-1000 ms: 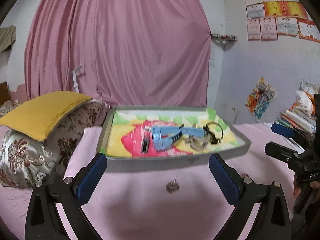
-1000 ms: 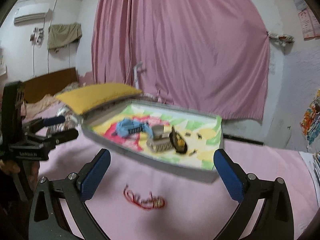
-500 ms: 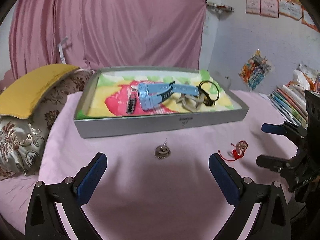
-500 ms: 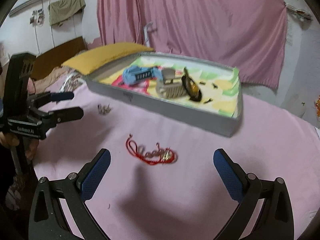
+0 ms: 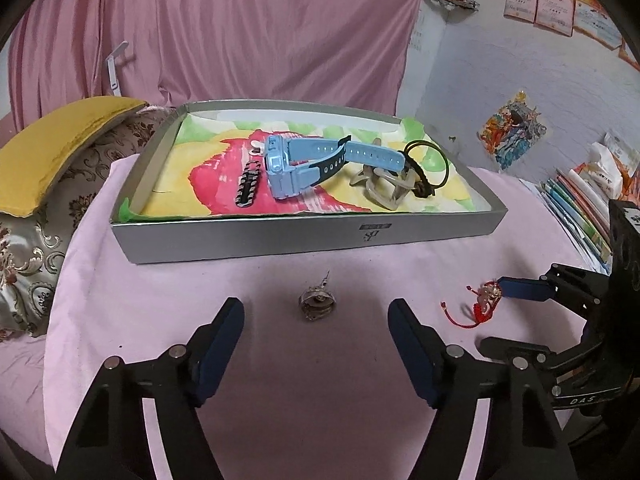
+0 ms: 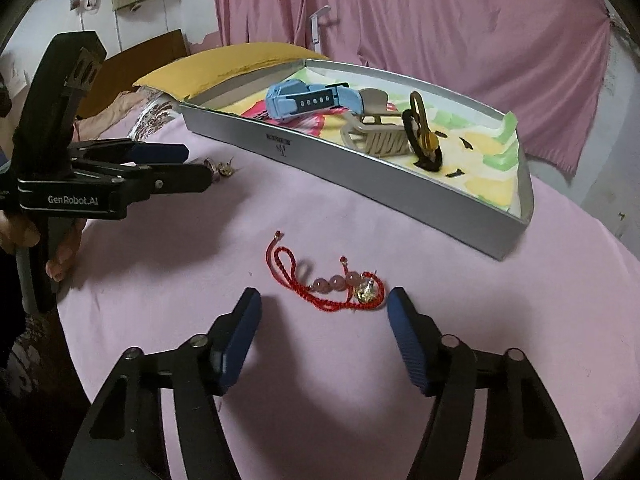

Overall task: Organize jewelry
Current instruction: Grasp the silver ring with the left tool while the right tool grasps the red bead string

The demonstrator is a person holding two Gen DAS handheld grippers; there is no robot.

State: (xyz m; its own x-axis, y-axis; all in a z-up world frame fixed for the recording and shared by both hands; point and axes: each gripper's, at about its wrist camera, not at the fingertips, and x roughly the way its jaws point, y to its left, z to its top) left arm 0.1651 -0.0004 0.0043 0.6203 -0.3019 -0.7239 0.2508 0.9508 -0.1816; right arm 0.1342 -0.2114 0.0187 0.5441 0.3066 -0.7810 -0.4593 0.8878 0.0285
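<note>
On the pink cloth (image 5: 360,420) | left claw (image 5: 316,320) closing, unclenched around earring (image 5: 316,306) | right claw (image 6: 324,308) closing, unclenched around red bracelet (image 6: 328,286)

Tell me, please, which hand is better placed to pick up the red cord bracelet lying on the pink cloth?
Right. The right gripper points at the red cord bracelet, which lies just ahead of its closing, still empty jaws. The left gripper faces the small silver piece instead.
</note>
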